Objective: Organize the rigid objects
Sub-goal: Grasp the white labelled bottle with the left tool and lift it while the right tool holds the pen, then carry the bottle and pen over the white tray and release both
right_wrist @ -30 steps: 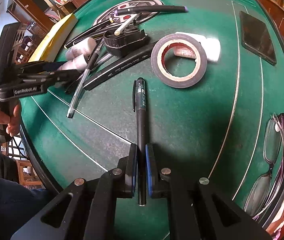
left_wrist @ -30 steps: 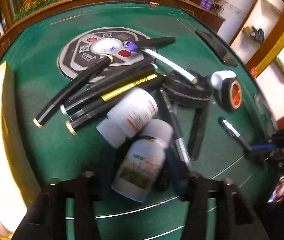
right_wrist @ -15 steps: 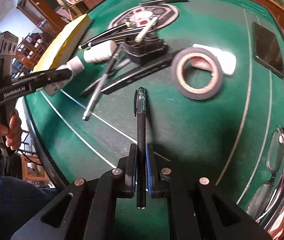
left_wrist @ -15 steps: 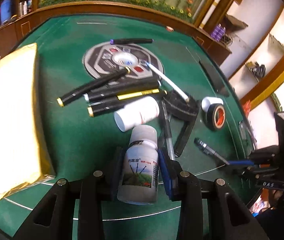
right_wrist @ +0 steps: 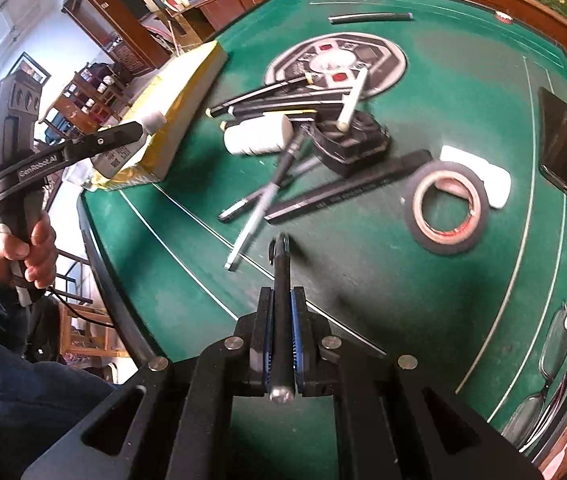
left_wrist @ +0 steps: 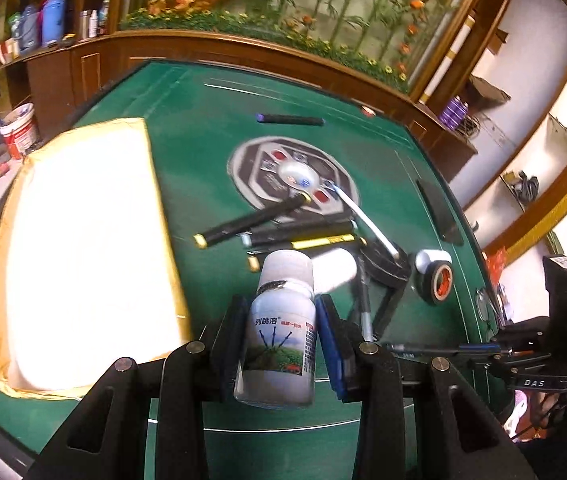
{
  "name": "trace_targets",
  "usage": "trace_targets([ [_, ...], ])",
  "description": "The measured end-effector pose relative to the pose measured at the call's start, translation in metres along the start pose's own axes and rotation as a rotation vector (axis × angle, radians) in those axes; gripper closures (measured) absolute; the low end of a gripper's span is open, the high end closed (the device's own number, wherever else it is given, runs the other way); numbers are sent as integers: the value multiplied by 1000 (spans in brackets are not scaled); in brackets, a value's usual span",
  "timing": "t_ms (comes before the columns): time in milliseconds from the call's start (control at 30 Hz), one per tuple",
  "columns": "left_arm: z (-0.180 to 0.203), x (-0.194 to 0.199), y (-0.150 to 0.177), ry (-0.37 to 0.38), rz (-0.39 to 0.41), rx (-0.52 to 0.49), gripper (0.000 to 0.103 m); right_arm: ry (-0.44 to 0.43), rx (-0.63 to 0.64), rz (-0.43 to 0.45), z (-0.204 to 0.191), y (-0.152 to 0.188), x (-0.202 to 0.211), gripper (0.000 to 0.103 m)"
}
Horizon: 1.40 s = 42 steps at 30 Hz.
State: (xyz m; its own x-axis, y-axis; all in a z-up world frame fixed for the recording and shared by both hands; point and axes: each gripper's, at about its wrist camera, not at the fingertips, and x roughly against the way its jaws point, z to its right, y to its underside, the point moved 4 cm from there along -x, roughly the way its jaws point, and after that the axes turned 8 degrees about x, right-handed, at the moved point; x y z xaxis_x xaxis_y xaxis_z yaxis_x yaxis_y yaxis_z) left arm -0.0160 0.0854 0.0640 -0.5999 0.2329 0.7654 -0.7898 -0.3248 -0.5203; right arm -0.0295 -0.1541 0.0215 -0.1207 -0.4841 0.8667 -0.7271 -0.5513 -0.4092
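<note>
Green felt is covering the table (left_wrist: 187,168), which is sitting in a wood-panelled room with shelves and artificial plants at the far side. At the near edge, the left gripper (left_wrist: 283,344) is pinching a white plastic bottle (left_wrist: 281,332) across its labelled body, cap pointing away, and is carrying it clear of the felt toward the gold-edged box (left_wrist: 83,248) lying on the left. That bottle is looking light and stiff, but its wall is smooth and round, so it could be twisting between the pads; a hold across the middle of the label, as now, seems safest.

To the right, the right gripper (right_wrist: 281,344) is squeezing a black pen (right_wrist: 281,304) near its back end, jaws pressed almost together, tip hanging forward over the felt. Slim, rigid and light, the pen is likely pivoting easily when held this far from its middle.

Farther off, a second white bottle (right_wrist: 257,136), more pens, and a tape roll (right_wrist: 445,208) are lying in a loose pile, waiting to be sorted.
</note>
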Motion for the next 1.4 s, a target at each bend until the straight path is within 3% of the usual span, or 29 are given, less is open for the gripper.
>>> trace_targets([
  [500,-53,27,-11,-35,51,64,65,-11,59,54,-37,-48,7,95],
  [900,-109,35,-27,-101,102,119,65,-83,245,122,-121,-133,6,95],
  [1100,-135,29,-28,-143,114,149,65,-148,314,71,-166,-171,-34,95],
  [1400,-165,7,-23,-193,95,179,65,-177,316,-70,-191,-203,-109,95],
])
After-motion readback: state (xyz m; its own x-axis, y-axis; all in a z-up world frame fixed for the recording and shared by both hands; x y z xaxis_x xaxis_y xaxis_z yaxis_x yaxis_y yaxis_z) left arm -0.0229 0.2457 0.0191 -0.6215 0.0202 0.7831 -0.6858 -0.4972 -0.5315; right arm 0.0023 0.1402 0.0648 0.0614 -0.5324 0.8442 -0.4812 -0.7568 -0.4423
